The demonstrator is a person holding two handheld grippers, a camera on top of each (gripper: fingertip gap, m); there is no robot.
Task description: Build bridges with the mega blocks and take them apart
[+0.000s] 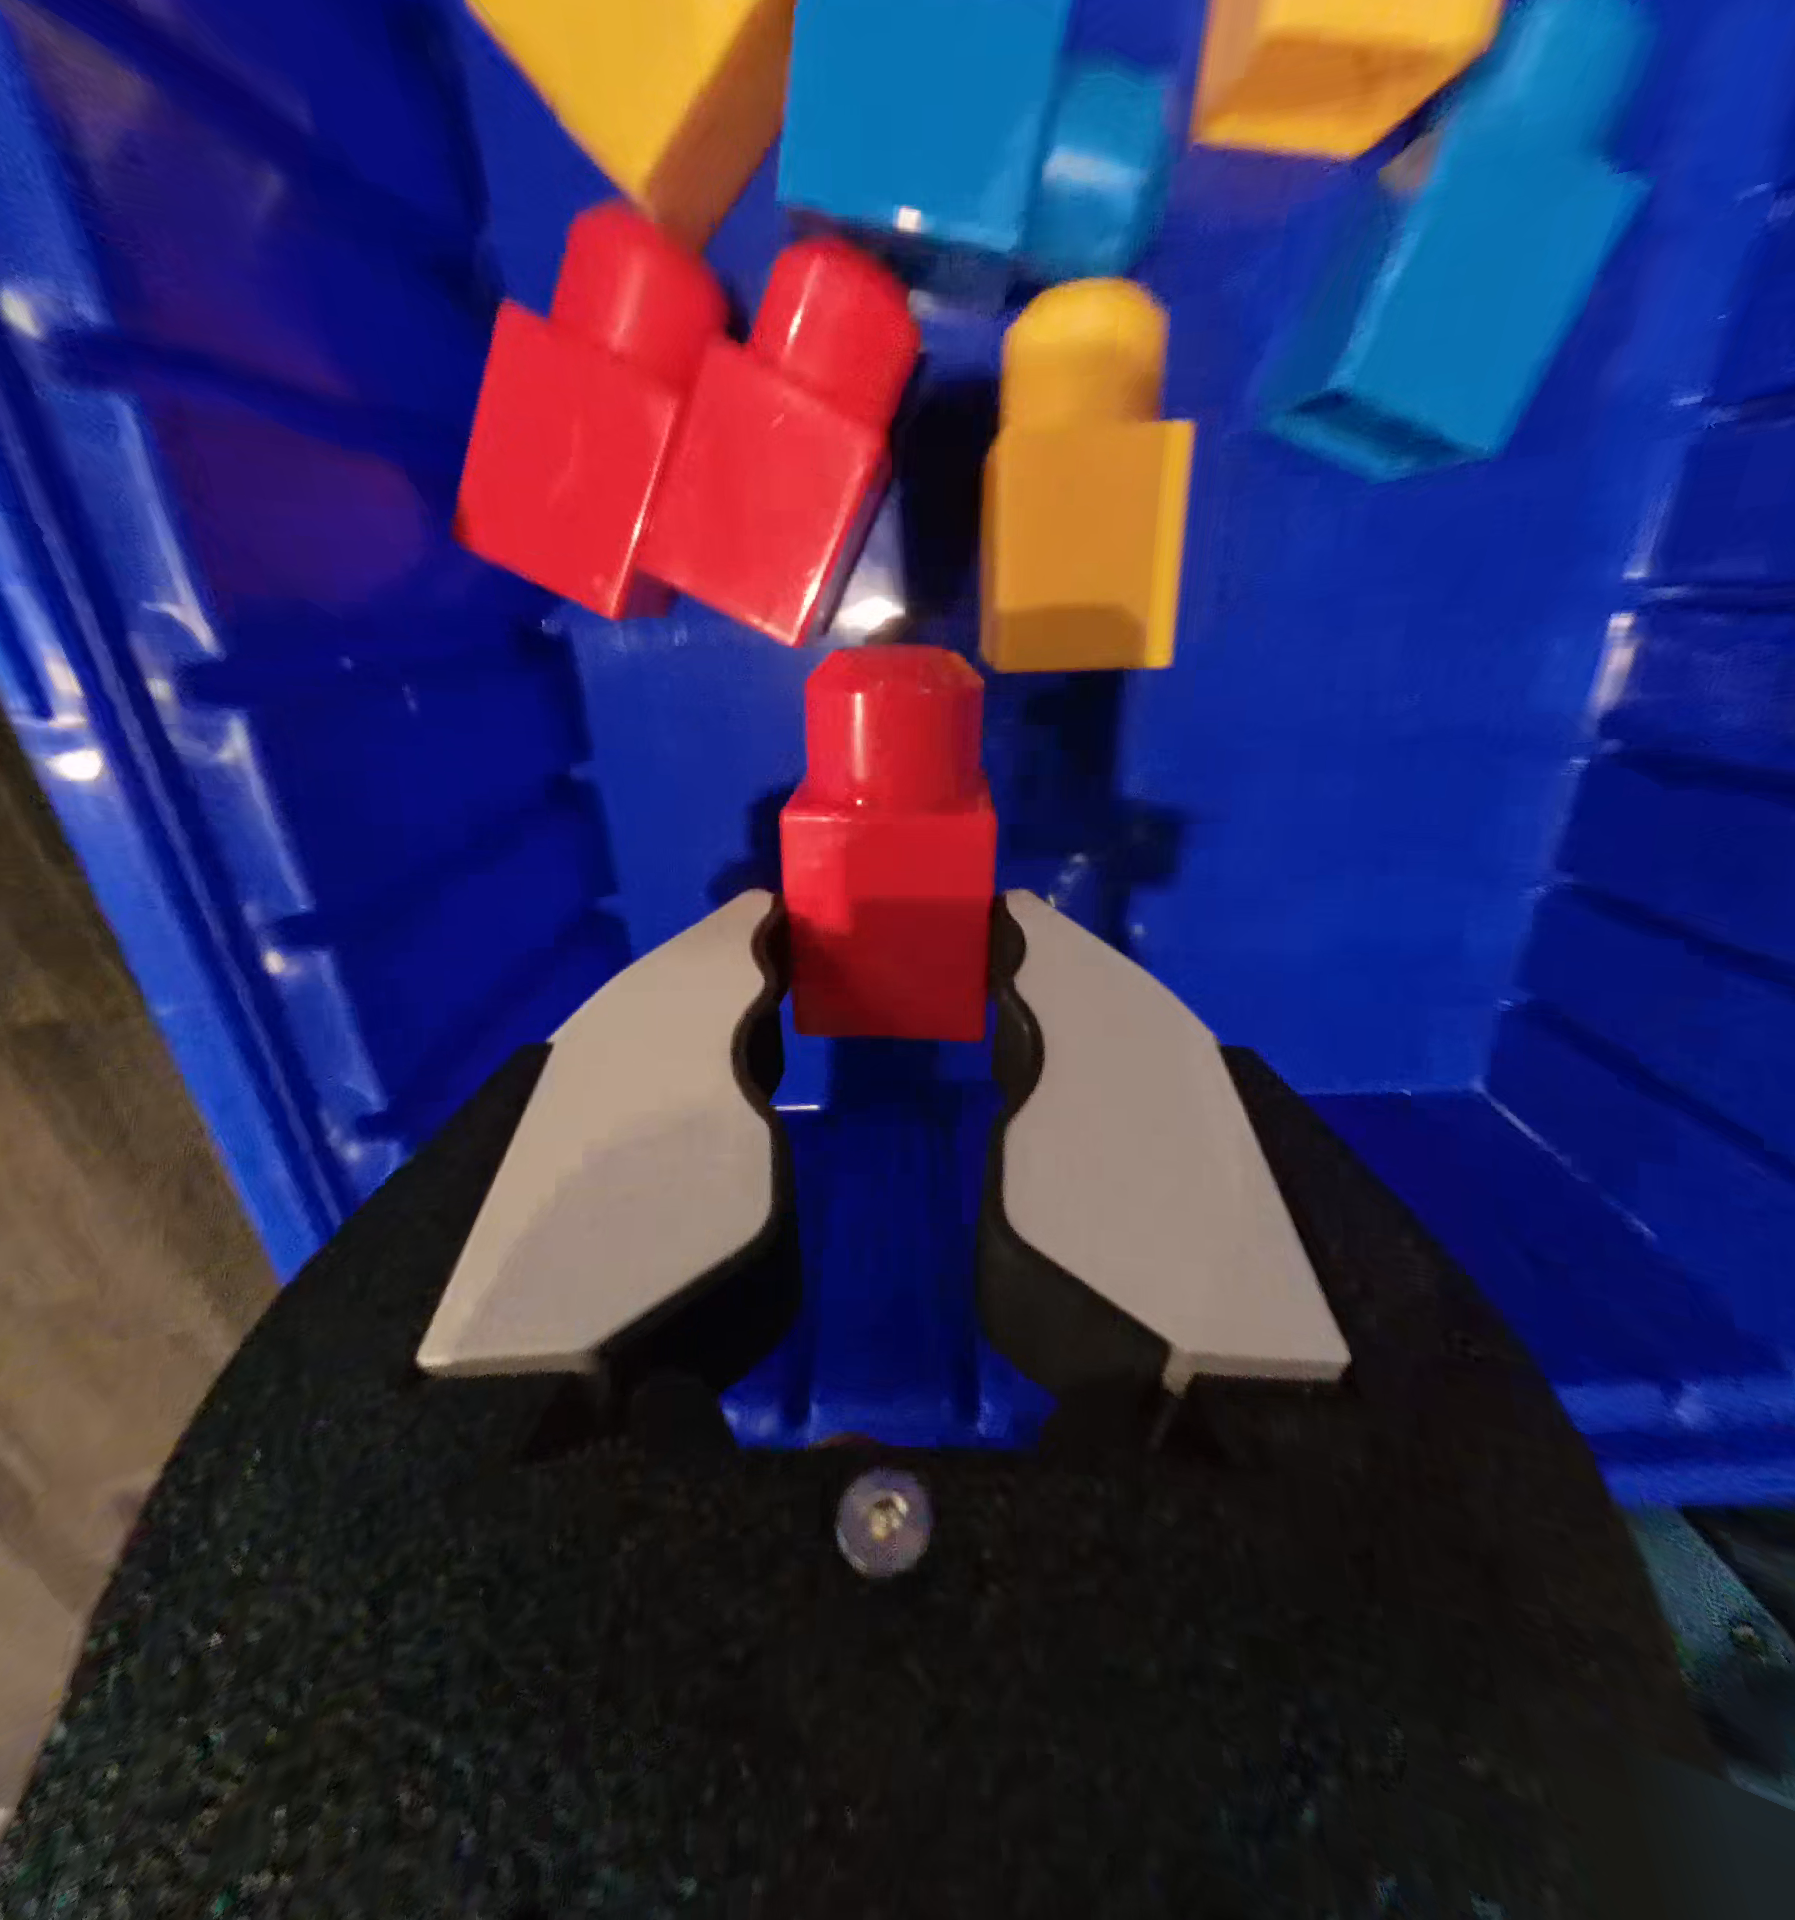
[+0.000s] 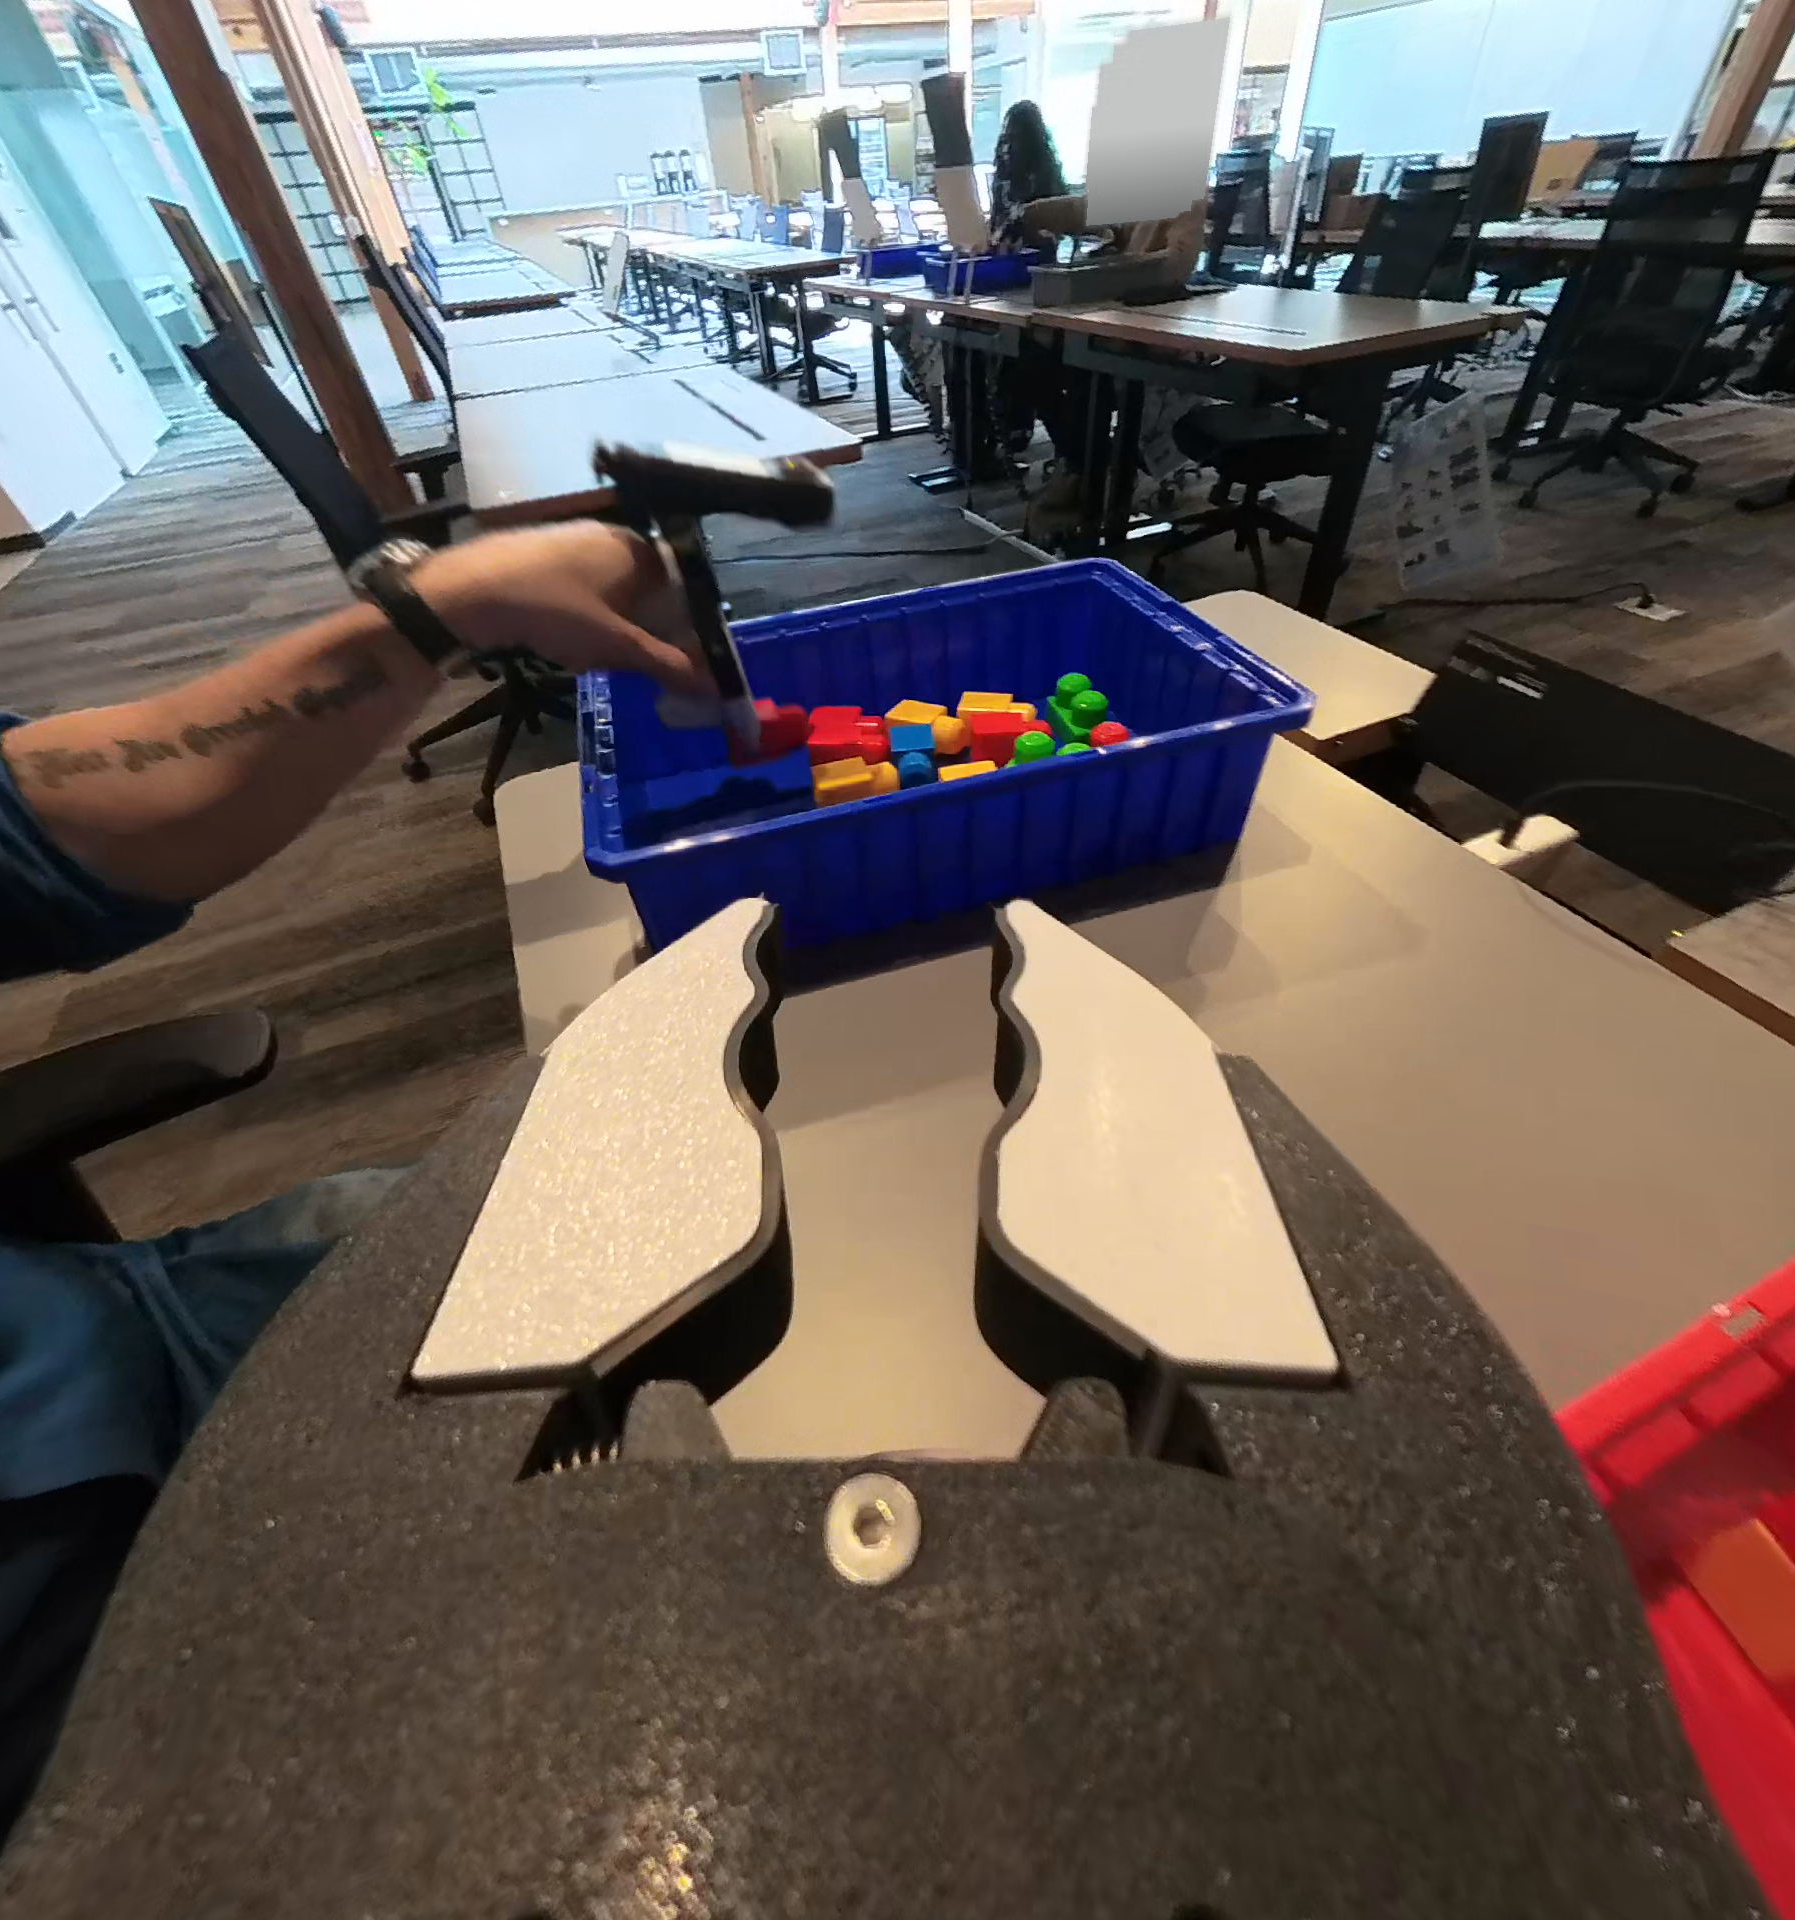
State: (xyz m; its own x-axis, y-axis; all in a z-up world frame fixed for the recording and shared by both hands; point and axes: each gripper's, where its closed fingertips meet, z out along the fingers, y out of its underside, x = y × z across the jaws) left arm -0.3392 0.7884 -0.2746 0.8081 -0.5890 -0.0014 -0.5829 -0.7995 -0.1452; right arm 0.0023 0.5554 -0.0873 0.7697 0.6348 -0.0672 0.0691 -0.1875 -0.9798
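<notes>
The person's left hand (image 2: 560, 603) reaches in from the side and tips the left tongs (image 1: 888, 935) steeply down into the blue bin (image 2: 976, 862) at its left end. Those tongs are clamped on a red block (image 1: 888, 914), pads pressing its two sides, its stud pointing away along the fingers toward the bin floor. Loose blocks (image 2: 934, 738) crowd just beyond; the wall stands close on the left. The right tongs (image 2: 882, 966) hang apart and bare over the open bench (image 2: 1392, 1039), near the bin's front wall.
</notes>
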